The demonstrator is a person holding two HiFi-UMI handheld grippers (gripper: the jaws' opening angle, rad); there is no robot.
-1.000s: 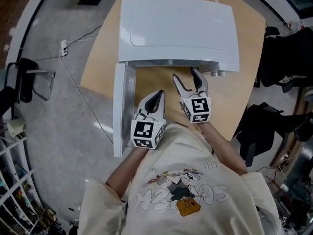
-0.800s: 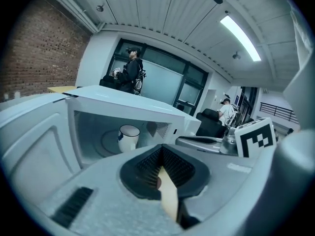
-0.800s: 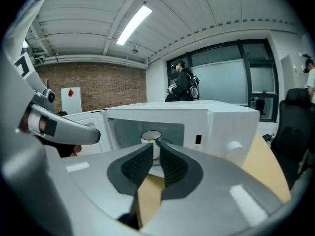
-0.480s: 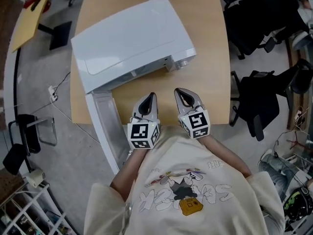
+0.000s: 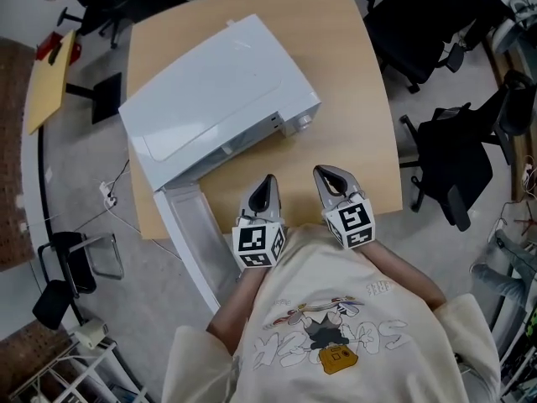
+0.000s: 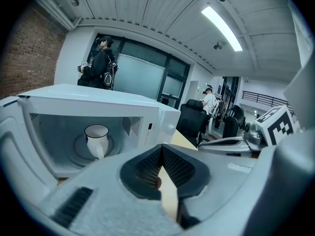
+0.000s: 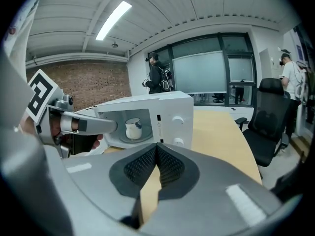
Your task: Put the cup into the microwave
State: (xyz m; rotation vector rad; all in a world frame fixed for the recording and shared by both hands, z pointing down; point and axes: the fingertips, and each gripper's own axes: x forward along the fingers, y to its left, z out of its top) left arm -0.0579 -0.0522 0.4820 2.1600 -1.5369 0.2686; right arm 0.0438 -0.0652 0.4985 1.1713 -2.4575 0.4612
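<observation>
One smooth round cup (image 6: 97, 140) in boxy microwave (image 6: 98, 101)

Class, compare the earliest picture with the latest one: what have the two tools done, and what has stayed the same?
The left tool and right tool drew back from the microwave toward the person. The right tool's jaws, apart before, are now shut on nothing; the left tool stayed shut. The door is still open, and the cup stands inside the microwave.
</observation>
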